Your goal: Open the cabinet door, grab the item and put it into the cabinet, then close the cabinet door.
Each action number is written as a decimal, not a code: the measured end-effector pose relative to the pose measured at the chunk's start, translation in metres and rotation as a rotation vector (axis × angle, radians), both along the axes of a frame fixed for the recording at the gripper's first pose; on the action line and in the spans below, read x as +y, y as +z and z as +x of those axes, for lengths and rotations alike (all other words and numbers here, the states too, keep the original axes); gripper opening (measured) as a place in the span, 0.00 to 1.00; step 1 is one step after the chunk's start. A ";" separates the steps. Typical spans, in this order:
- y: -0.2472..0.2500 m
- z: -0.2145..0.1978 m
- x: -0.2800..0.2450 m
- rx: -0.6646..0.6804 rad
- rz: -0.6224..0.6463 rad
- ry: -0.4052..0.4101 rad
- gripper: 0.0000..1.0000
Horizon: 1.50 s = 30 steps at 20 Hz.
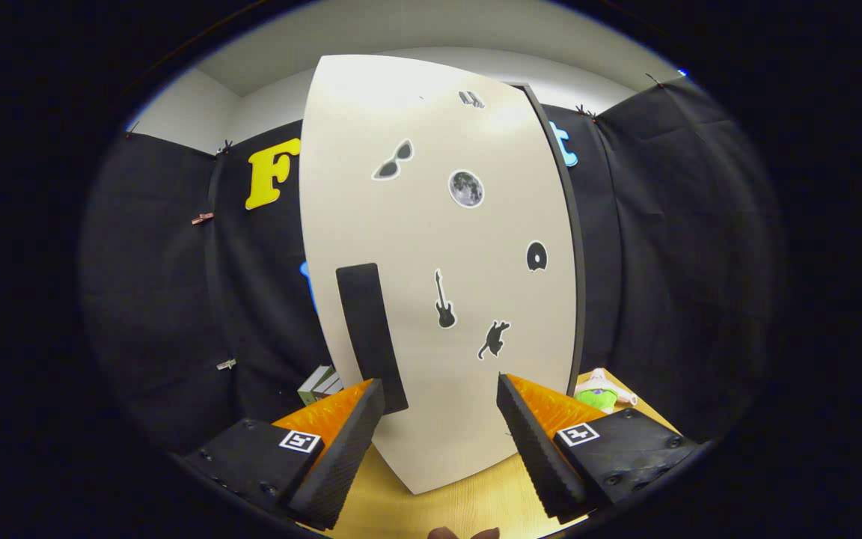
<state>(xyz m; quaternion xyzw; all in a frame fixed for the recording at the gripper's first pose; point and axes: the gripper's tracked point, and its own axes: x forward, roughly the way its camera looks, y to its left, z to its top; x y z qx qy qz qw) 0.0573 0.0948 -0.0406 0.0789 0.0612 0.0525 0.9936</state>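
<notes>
Door shut, gripper wide open in front of it.

Gripper spread wide, holding nothing; the left finger sits by the lower end of the handle on the door, centre frame. Toy lies on the table at lower right, past the door edge. Fits pre-open or post-close. Risks: fingers bump the door; a swinging door sweeps the toy.
</notes>
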 end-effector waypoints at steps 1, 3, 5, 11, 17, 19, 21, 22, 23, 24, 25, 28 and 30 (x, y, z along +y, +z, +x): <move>0.005 0.001 -0.005 -0.007 -0.011 -0.011 0.98; 0.012 0.005 -0.013 -0.013 -0.009 -0.032 0.98; 0.023 0.009 -0.022 -0.023 -0.037 -0.044 0.98; 0.025 0.008 -0.058 -0.060 -0.112 -0.072 0.98; 0.019 0.021 -0.094 -0.053 -0.085 -0.039 0.98; 0.020 0.026 -0.103 -0.053 -0.085 -0.027 0.98; 0.019 0.030 -0.113 -0.054 -0.095 -0.024 0.98; 0.018 0.029 -0.119 -0.054 -0.094 -0.026 0.98; 0.019 0.029 -0.124 -0.052 -0.084 -0.031 0.99; 0.018 0.028 -0.128 -0.058 -0.077 -0.032 0.99; 0.016 0.028 -0.134 -0.058 -0.076 -0.032 0.98; 0.009 0.023 -0.138 -0.049 -0.094 -0.004 0.98; 0.006 0.019 -0.142 -0.053 -0.116 0.006 0.98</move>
